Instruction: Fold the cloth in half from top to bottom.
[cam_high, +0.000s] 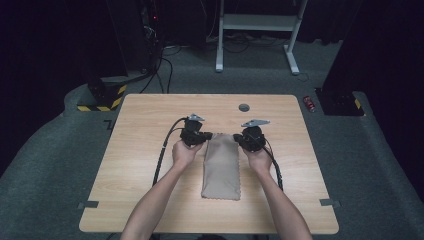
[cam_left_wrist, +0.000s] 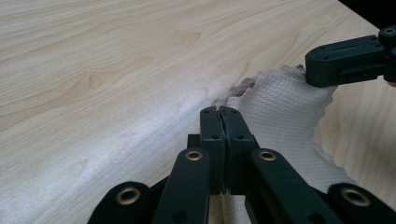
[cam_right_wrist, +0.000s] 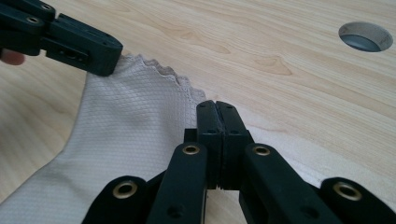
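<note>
- As the high view shows it, a beige cloth (cam_high: 221, 167) lies folded into a narrow strip near the middle of the table (cam_high: 145, 120), its far end raised between the left gripper (cam_high: 200, 135) and the right gripper (cam_high: 241, 138); the near end rests flat. One lengthwise fold looks done, and a fold across seems only begun.
- In the left gripper view, the left gripper (cam_left_wrist: 219, 111) has its jaws pressed together on the cloth's (cam_left_wrist: 280, 116) far left corner, with the other gripper pinching the corner beyond.
- In the right gripper view, the right gripper (cam_right_wrist: 215, 104) is likewise clenched on the cloth's (cam_right_wrist: 130, 135) zigzag edge, near a round hole (cam_right_wrist: 365, 36) in the table. Left to do, I judge: carry the far end toward the near one and let go.
</note>
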